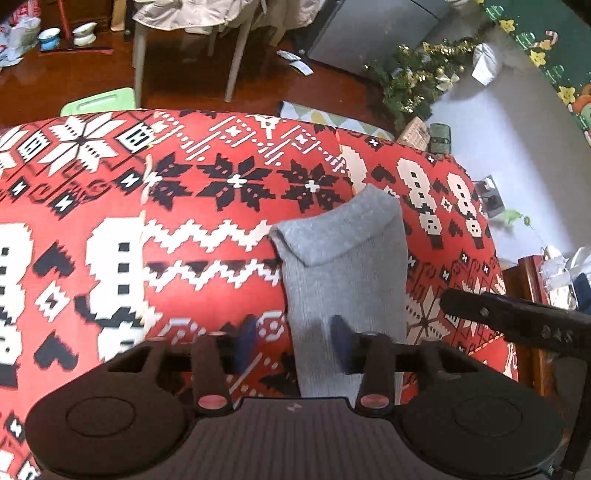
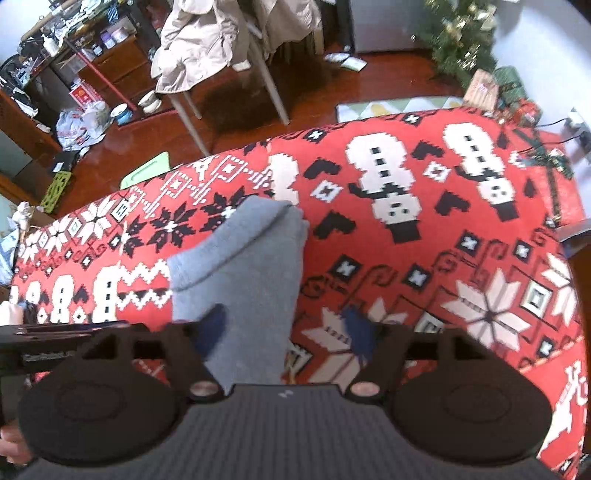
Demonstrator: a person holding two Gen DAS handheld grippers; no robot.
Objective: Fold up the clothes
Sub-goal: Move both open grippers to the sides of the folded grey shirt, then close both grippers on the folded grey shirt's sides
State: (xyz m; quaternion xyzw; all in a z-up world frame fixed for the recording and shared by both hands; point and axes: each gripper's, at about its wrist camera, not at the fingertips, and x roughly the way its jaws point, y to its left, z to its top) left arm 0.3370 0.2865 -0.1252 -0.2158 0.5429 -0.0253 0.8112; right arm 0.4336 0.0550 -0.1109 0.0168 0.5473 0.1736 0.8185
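Observation:
A grey knitted garment [image 1: 343, 273] lies in a narrow folded strip on the red patterned tablecloth [image 1: 207, 280], its far end turned over in a flap. It also shows in the right wrist view [image 2: 243, 280]. My left gripper [image 1: 295, 339] is open above the garment's near end, its right blue fingertip [image 1: 340, 341] over the cloth. My right gripper [image 2: 284, 334] is open too, its left fingertip [image 2: 210, 332] over the garment's near edge. The right gripper's black body [image 1: 517, 321] shows at the right of the left wrist view. Neither holds anything.
The cloth-covered table [image 2: 424, 258] fills both views; its far edge drops to a wooden floor. Beyond stand a chair with coats [image 2: 207, 51], a small Christmas tree [image 1: 413, 77], a green stool [image 1: 99, 101] and bowls on the floor [image 1: 66, 35].

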